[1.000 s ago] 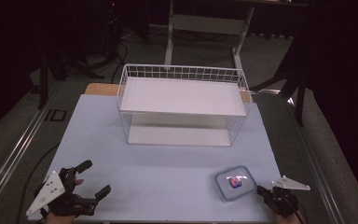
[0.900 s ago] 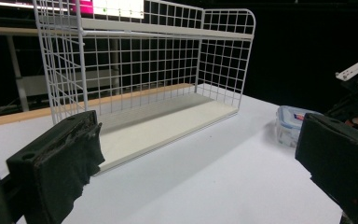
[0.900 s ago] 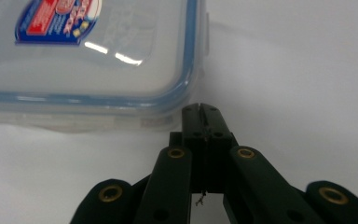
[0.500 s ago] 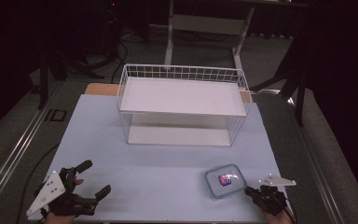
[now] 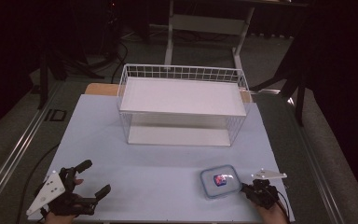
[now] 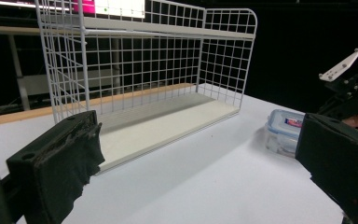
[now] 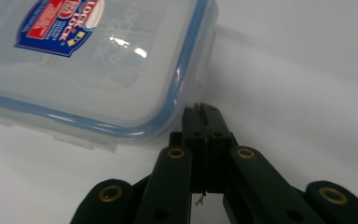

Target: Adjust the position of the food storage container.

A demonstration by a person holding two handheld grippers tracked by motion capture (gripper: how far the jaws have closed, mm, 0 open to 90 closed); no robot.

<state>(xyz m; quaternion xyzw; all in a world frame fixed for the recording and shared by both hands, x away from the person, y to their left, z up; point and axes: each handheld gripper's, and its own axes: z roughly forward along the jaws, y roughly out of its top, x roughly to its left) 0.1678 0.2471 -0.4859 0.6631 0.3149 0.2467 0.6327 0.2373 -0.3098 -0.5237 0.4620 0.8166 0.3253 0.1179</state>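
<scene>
The right gripper (image 7: 204,109) is sitting with its jaws pressed flat together, nothing between them, and its closed tip is resting against the rounded corner of the box (image 7: 98,60); it is probably being used as a blunt pusher rather than a clamp, since a low, wide box like this is easier to slide across the table (image 5: 158,186) than to pinch. In the high view the box (image 5: 221,180) is lying near the table's front edge, on the near side of the rack (image 5: 182,108) and well apart from it, off towards the rack's right end, with the right gripper (image 5: 249,190) just beside its right flank. The left gripper (image 5: 95,179) is waiting at the front left, far from the rack, its jaws spread wide and holding nothing; it seems to be parked there so as not to get in the way, ready to help if the box is heading for a shelf. The rack is standing with its open side facing the person, which is leaving both its shelves reachable from the front. The box is looking like a clear plastic food container with rounded corners, a lid edged in blue, latch flaps along its sides and a red and blue label on top; its contents cannot be made out through the lid.
</scene>
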